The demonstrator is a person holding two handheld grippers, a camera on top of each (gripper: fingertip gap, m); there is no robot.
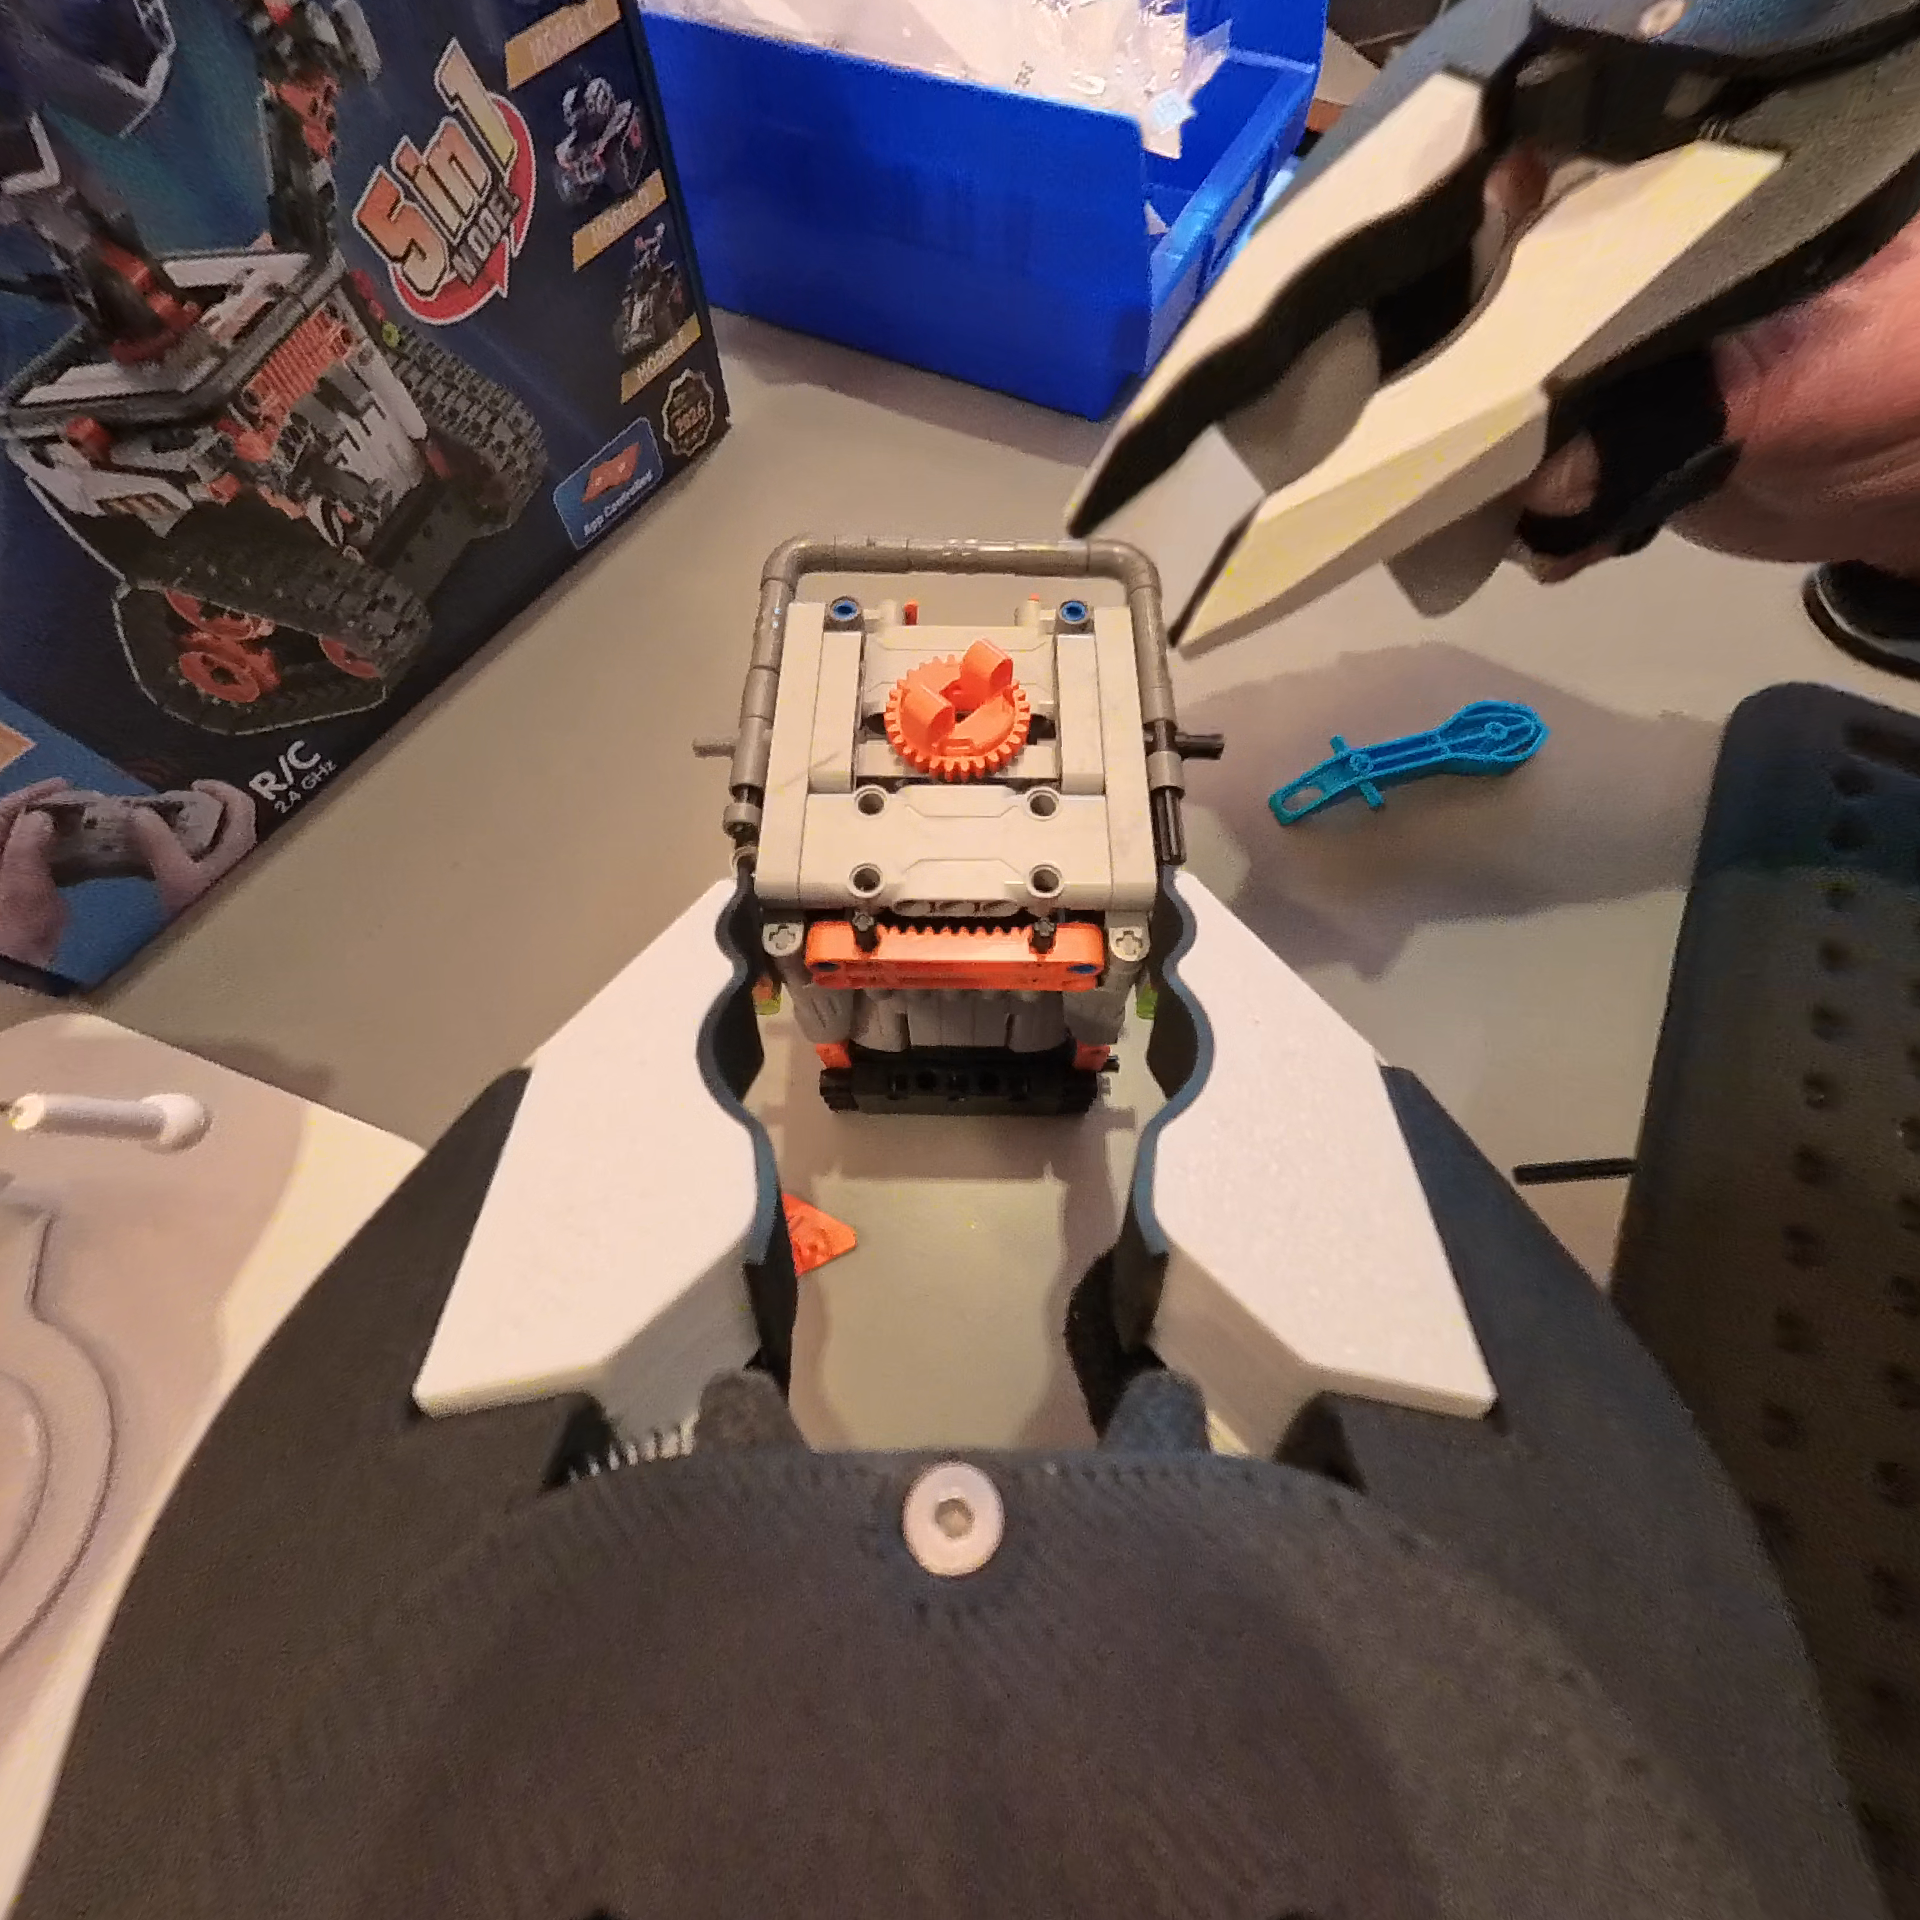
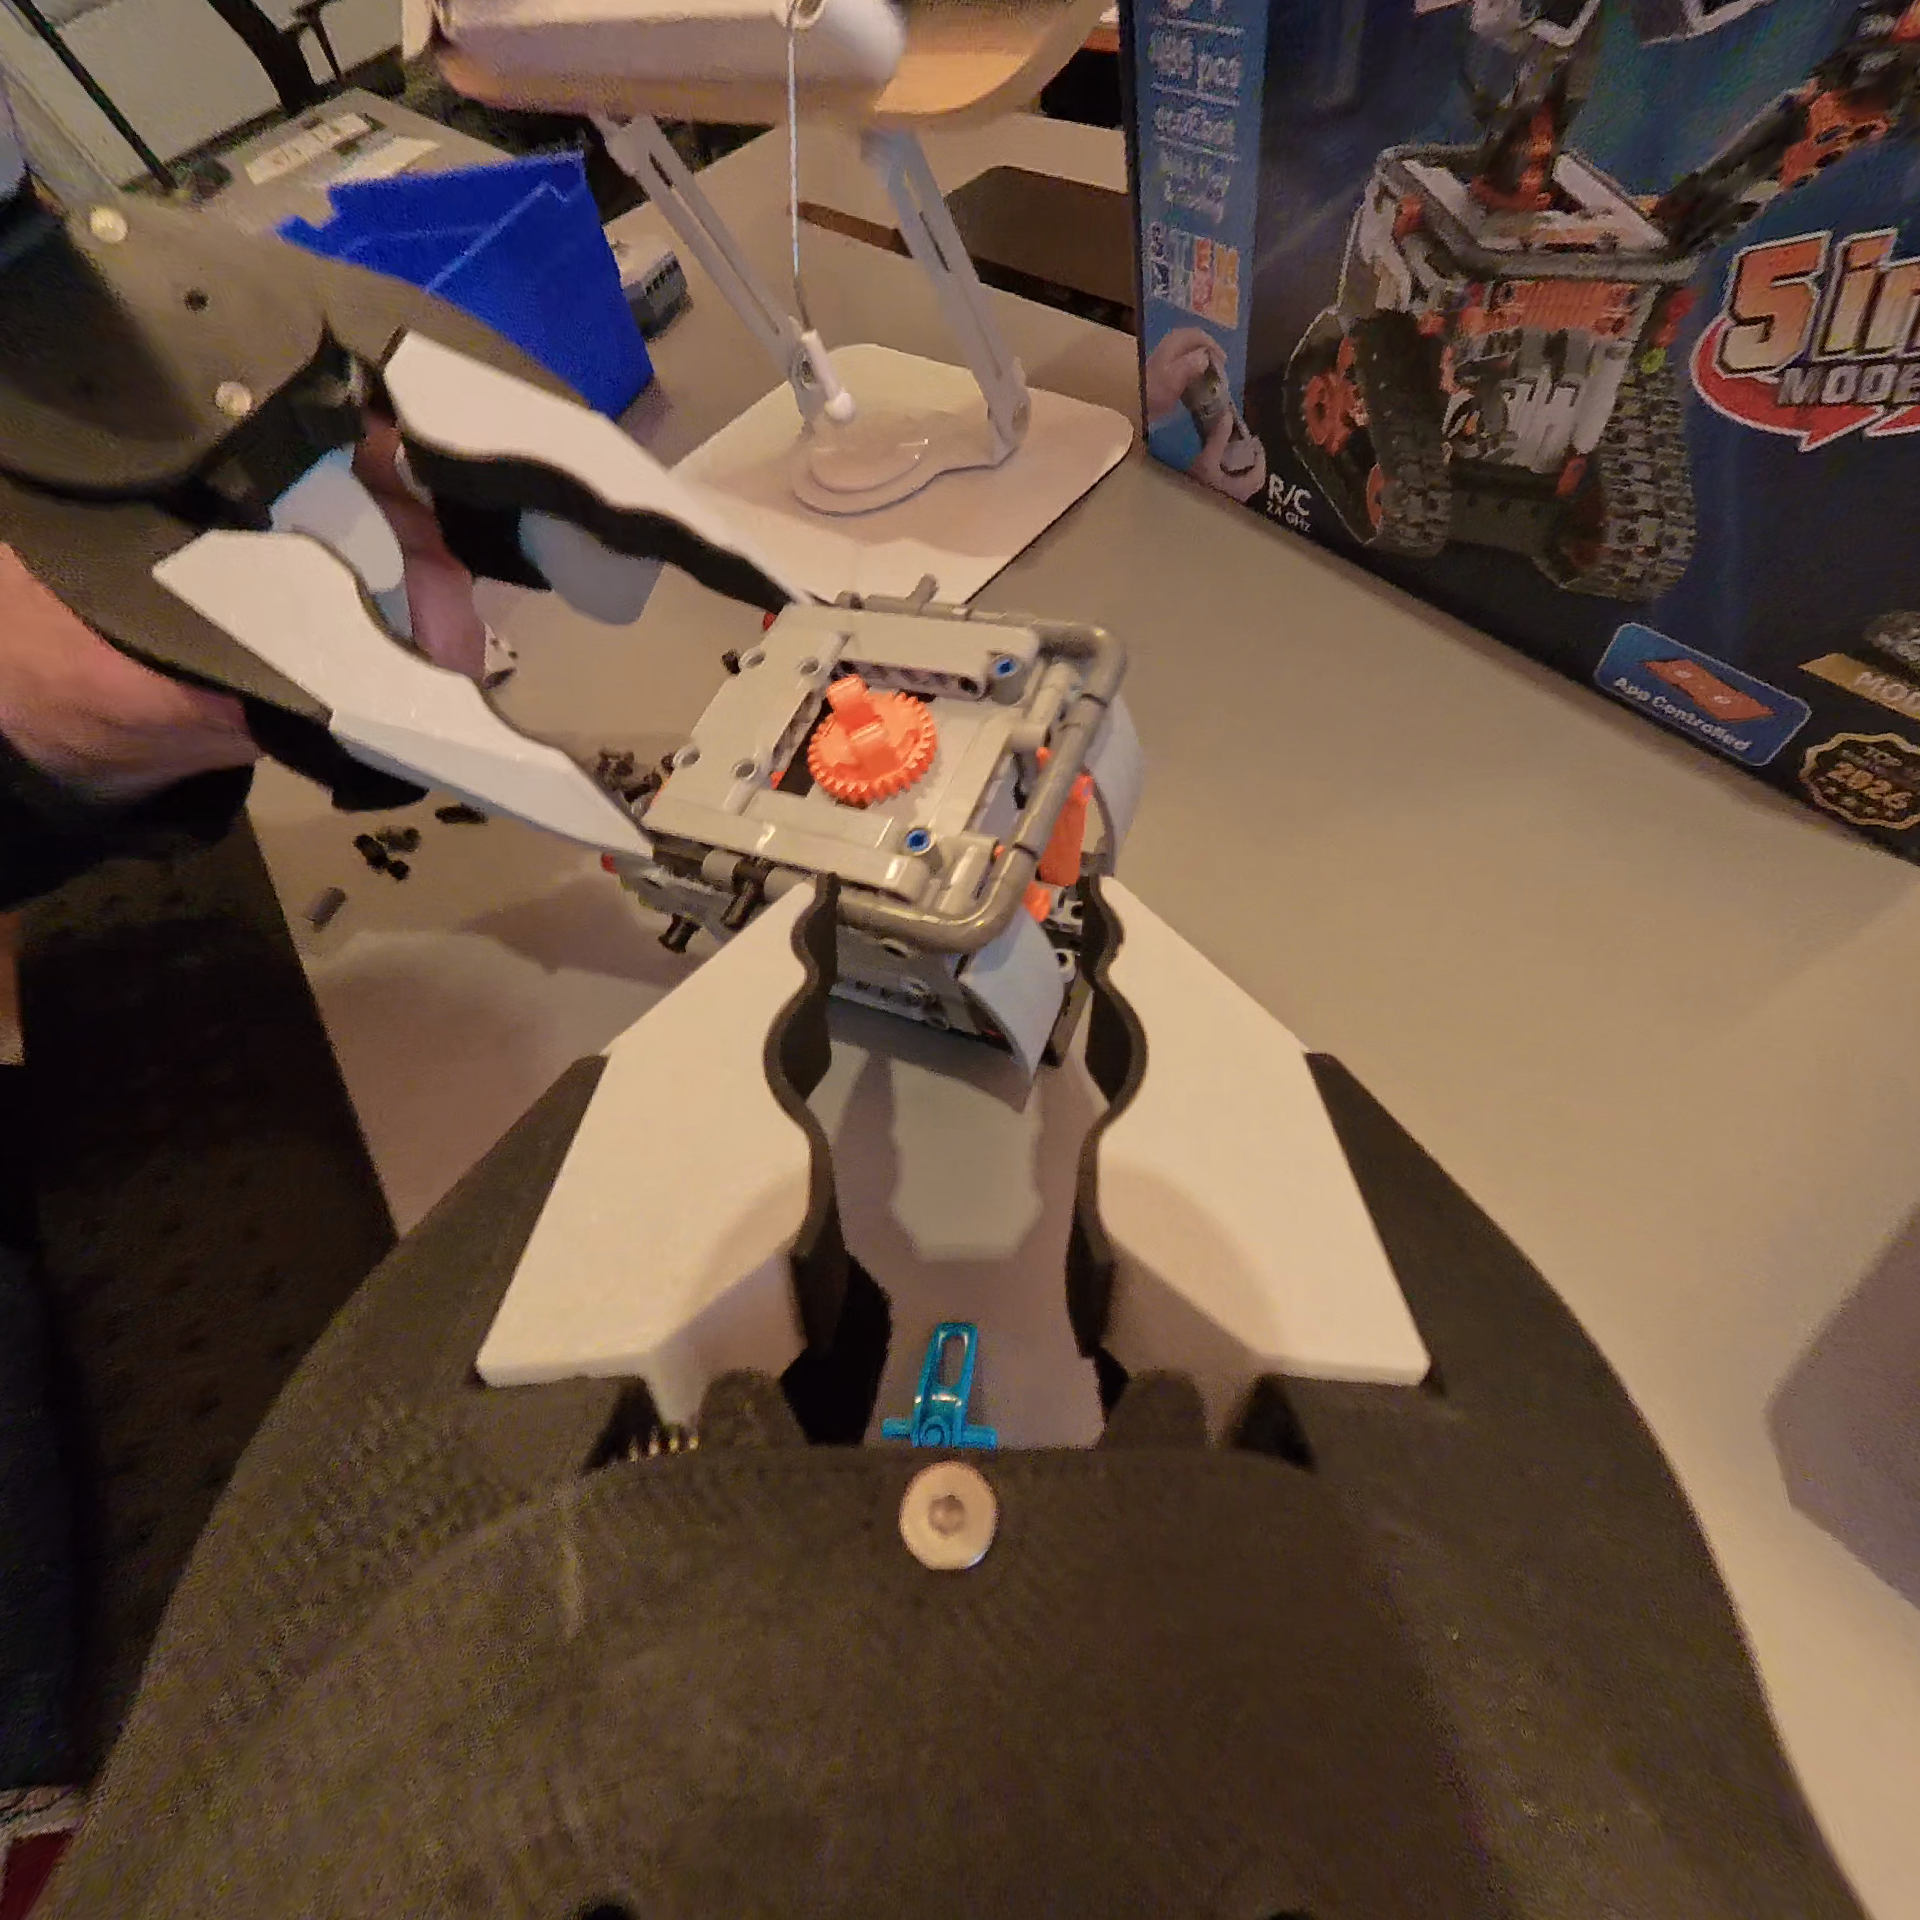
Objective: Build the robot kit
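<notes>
Block-built model [image 1: 951, 821] upright on worktop [image 1: 520, 831], gripped at its sides between left gripper [image 1: 954, 935] fingers; right gripper [image 2: 951, 925], fingers spread, flanks its far corner, possibly touching.

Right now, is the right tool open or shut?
Open. The right tool shows a clear gap between its fingers and grips nothing; its tips hover beside the grey brick model.

both wrist views close, share brick model [image 1: 951, 821]
</notes>
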